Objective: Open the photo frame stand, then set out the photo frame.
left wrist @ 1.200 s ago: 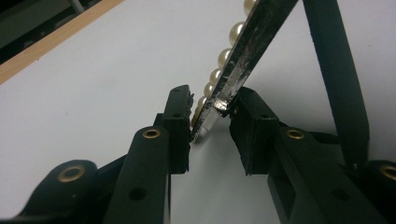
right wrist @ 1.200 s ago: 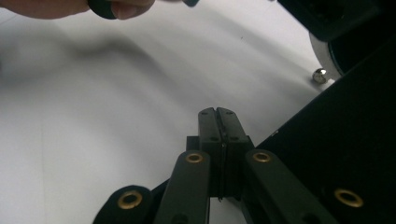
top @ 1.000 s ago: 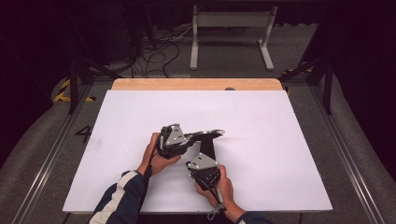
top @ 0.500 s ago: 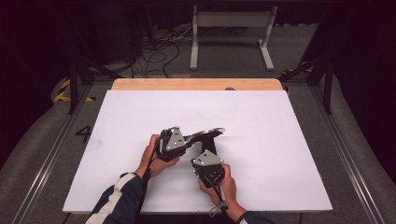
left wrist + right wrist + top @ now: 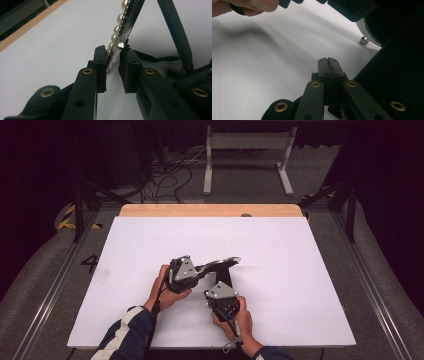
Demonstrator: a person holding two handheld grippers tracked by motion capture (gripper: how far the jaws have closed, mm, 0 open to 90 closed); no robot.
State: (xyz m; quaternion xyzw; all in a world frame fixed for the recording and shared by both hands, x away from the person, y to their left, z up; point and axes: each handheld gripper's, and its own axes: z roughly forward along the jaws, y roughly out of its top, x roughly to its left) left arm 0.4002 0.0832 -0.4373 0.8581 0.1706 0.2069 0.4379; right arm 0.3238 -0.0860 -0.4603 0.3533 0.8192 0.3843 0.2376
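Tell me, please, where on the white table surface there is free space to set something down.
The white surface is bare across the far strip along the wooden edge, and down both sides. It is crowded near the front middle, where the left gripper holds the pearl-edged piece beside the right gripper.

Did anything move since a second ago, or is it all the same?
Almost nothing. The left gripper keeps its jaws closed on the edge of the pearl-trimmed mirror, holding it tilted above the white table. The right gripper stays shut with nothing between its jaws, beside the mirror's black stand. Both hands kept their places.
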